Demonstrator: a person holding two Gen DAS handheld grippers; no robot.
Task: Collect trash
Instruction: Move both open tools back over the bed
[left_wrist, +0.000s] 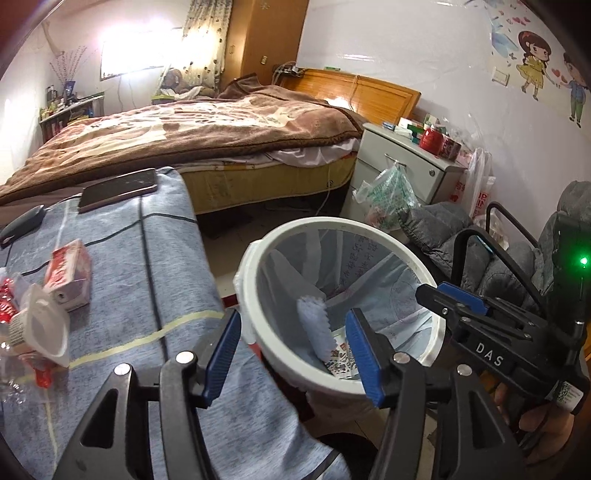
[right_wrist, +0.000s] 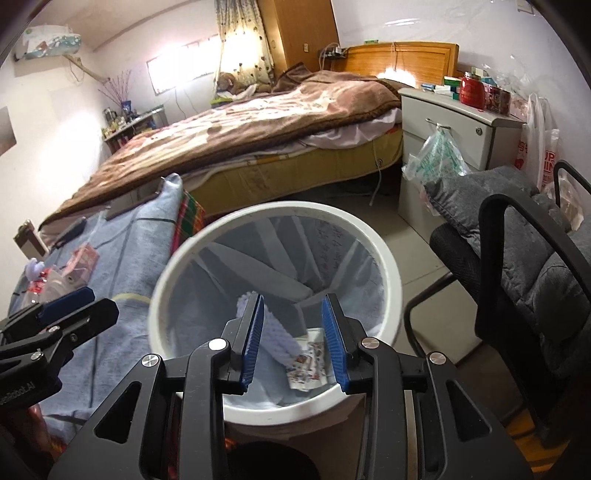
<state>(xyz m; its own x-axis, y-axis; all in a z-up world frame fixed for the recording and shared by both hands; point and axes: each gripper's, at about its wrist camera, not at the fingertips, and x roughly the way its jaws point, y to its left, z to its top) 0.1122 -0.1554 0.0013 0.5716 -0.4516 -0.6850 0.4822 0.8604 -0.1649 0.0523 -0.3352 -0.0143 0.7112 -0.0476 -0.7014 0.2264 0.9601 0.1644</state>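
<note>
Partway through. White bin (right_wrist: 388, 266) beside table (left_wrist: 155, 280) already holds pale blue cloth (right_wrist: 275, 332) and printed wrapper (right_wrist: 306, 363).

Right hand-held gripper (right_wrist: 291, 339) over bin, jaws spread, empty. Left hand-held gripper (left_wrist: 291, 354) also spread, empty.

Left on table: red carton (left_wrist: 68, 273), plastic cup (left_wrist: 44, 325), red wrappers (left_wrist: 7, 306).

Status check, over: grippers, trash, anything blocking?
Both hand-held grippers open, empty: left, right. Wrapper in bin. Carton, cup left on table. Nothing blocking.
</note>
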